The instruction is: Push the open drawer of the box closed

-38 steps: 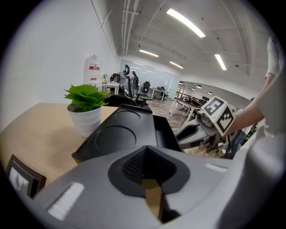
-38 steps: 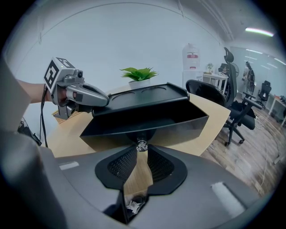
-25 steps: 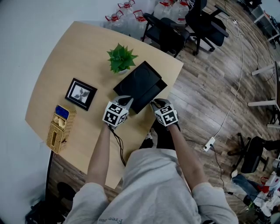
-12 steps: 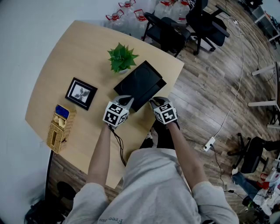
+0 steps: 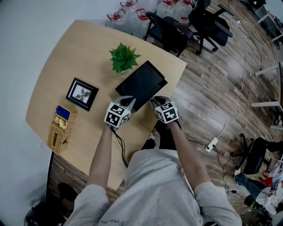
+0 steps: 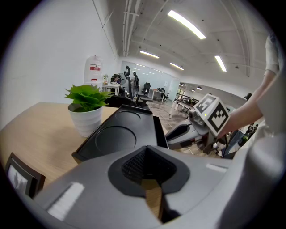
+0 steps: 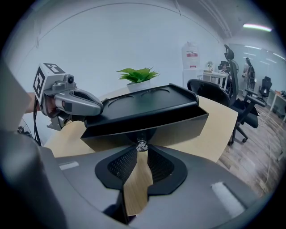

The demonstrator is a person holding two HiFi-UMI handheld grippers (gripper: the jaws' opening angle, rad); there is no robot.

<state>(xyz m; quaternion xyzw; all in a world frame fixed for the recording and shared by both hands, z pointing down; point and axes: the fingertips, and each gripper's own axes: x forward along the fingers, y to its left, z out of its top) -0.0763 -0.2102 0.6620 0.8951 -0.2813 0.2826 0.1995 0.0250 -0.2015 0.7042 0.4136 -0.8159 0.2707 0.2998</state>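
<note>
The black box [image 5: 140,82] lies on the wooden table [image 5: 66,57], its top a tray with two round dents [image 6: 117,136]. Its drawer front [image 7: 178,125] sits almost flush under the top, and a small clear knob [image 7: 141,145] shows at its middle. My right gripper [image 5: 155,103] is shut, tips right at that knob [image 7: 141,150]. My left gripper [image 5: 128,103] is also shut and rests at the box's near left corner [image 7: 91,108]. From the left gripper view, its tips [image 6: 149,151] point along the box's side, with the right gripper [image 6: 181,134] beside them.
A potted green plant [image 5: 123,57] stands just behind the box. A framed picture [image 5: 82,94] and a wicker tissue box [image 5: 61,128] lie to the left. The table's right edge runs close past the box, with office chairs [image 5: 172,31] and water bottles [image 5: 128,13] beyond.
My right gripper has pressed forward and slightly left against the drawer front. The drawer has slid into the box. The left gripper has stayed at the corner.
</note>
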